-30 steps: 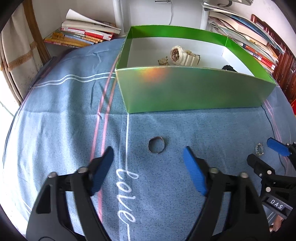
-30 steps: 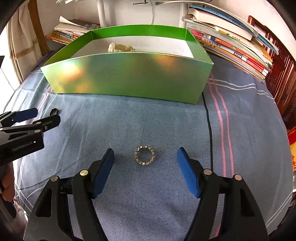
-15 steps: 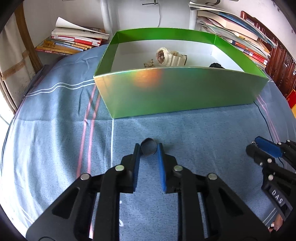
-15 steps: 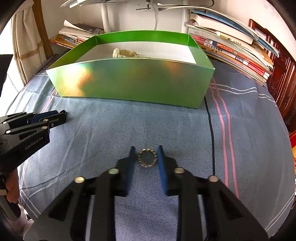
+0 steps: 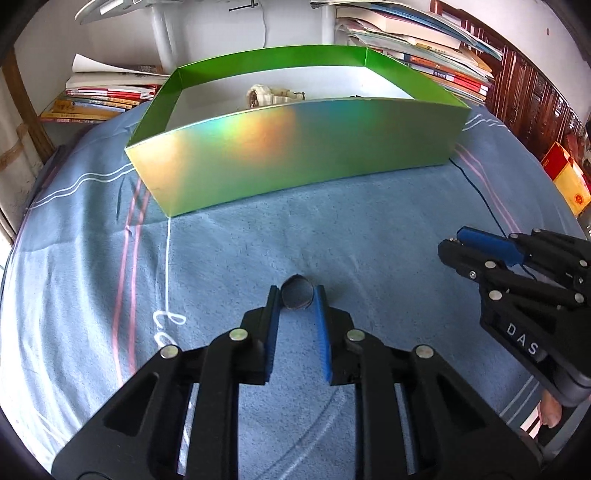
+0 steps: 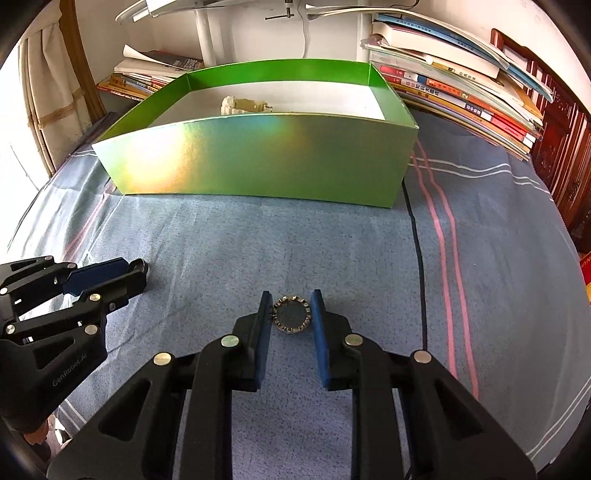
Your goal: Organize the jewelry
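My left gripper (image 5: 296, 293) is shut on a plain dark ring (image 5: 295, 279), which stands upright between the blue pads just over the blue cloth. My right gripper (image 6: 291, 310) is shut on a studded silver ring (image 6: 291, 298), pinched at its two sides low over the cloth. Each gripper shows in the other's view: the left gripper (image 6: 129, 271) at the left edge, the right gripper (image 5: 461, 243) at the right edge. Behind both stands a shiny green box (image 5: 295, 147) (image 6: 258, 155). A cream watch (image 5: 266, 94) (image 6: 240, 104) lies on its white floor.
Blue bedcloth (image 6: 221, 240) with pink and white stripes covers the surface. Stacks of books (image 6: 461, 88) line the back right, more books (image 5: 107, 96) the back left. A thin black cord (image 5: 480, 192) runs over the cloth right of the box. A white pole (image 6: 207, 33) rises behind.
Both grippers went from wide open around their rings to shut on them. The left view has shifted, and the box now sits farther off and more centred.
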The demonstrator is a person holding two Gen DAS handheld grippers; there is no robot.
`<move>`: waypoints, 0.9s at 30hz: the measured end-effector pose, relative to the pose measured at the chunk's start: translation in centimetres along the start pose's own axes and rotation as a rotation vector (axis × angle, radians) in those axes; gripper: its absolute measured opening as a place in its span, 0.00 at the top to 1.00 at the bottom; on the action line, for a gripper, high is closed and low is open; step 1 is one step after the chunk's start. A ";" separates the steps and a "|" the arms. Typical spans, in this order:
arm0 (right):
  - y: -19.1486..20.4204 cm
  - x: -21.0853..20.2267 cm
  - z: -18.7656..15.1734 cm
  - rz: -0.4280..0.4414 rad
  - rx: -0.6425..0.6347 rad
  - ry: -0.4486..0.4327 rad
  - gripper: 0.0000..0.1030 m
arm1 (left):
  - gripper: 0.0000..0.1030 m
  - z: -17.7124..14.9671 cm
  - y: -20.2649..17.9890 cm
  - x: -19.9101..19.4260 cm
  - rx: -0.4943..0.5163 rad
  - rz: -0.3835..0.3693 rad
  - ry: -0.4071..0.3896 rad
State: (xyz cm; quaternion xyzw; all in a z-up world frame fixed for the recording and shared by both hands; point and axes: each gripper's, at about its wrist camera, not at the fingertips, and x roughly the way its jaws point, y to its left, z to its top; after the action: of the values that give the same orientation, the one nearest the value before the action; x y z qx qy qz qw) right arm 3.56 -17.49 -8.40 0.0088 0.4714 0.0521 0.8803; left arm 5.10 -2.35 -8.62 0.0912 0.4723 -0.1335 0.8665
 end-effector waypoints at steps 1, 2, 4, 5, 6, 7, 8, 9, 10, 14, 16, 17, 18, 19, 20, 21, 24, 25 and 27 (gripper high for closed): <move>0.0 0.0 0.0 0.002 0.001 0.001 0.78 | 0.79 0.0 -0.1 0.1 -0.005 0.002 0.002; -0.1 0.0 0.0 0.004 0.004 0.001 0.76 | 0.73 0.0 0.1 0.1 -0.012 0.007 0.002; -0.3 -0.1 0.0 0.013 0.019 0.000 0.66 | 0.63 0.0 0.4 0.2 -0.020 0.023 0.002; -0.3 -0.1 -0.1 0.012 0.023 0.000 0.61 | 0.58 0.0 0.5 0.2 -0.023 0.029 0.002; -0.3 -0.1 -0.1 0.007 0.025 -0.002 0.60 | 0.57 -0.1 0.7 0.2 -0.025 0.031 0.001; -0.3 -0.1 -0.1 0.007 0.024 -0.002 0.60 | 0.56 -0.2 0.8 0.1 -0.025 0.031 0.001; -0.3 -0.1 -0.1 0.006 0.023 -0.003 0.59 | 0.53 -0.2 0.9 0.1 -0.026 0.032 0.001; -0.3 -0.1 -0.2 0.005 0.023 -0.003 0.59 | 0.52 -0.2 1.0 0.1 -0.026 0.035 0.001; -0.3 -0.1 -0.2 0.006 0.021 -0.002 0.59 | 0.51 -0.2 1.0 0.1 -0.026 0.035 0.001; -0.2 -0.1 -0.3 0.006 0.014 -0.002 0.53 | 0.48 -0.2 0.9 0.1 -0.025 0.037 0.001; -0.2 -0.2 -0.3 0.003 0.011 -0.003 0.53 | 0.47 -0.3 0.9 0.1 -0.026 0.036 0.000; -0.2 -0.2 -0.4 0.002 0.010 -0.003 0.53 | 0.47 -0.3 0.9 0.1 -0.026 0.036 0.000; -0.2 -0.2 -0.4 0.002 0.009 -0.003 0.53 | 0.47 -0.3 0.9 0.0 -0.027 0.036 0.000; -0.2 -0.2 -0.4 0.001 0.008 -0.003 0.53 | 0.47 -0.3 0.9 0.1 -0.026 0.036 0.000; -0.2 -0.2 -0.5 0.000 0.008 -0.004 0.53 | 0.46 -0.3 0.9 0.0 -0.026 0.036 0.000; -0.2 -0.2 -0.5 -0.003 0.004 -0.004 0.53 | 0.46 -0.4 0.9 0.0 -0.028 0.038 0.000; 0.0 -0.2 -0.6 -0.008 -0.004 -0.006 0.51 | 0.43 -0.4 1.0 0.1 -0.033 0.044 -0.002; 0.0 -0.2 -0.6 -0.007 -0.004 -0.006 0.51 | 0.41 -0.3 1.0 0.1 -0.036 0.045 -0.002; 0.1 -0.2 -0.6 -0.009 -0.008 -0.007 0.50 | 0.40 -0.4 1.0 0.1 -0.040 0.045 -0.004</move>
State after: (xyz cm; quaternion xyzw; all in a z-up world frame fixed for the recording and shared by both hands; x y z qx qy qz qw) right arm 2.95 -17.45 -8.60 0.0033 0.4683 0.0499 0.8821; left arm 5.20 -1.28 -8.89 0.0845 0.4712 -0.1047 0.8717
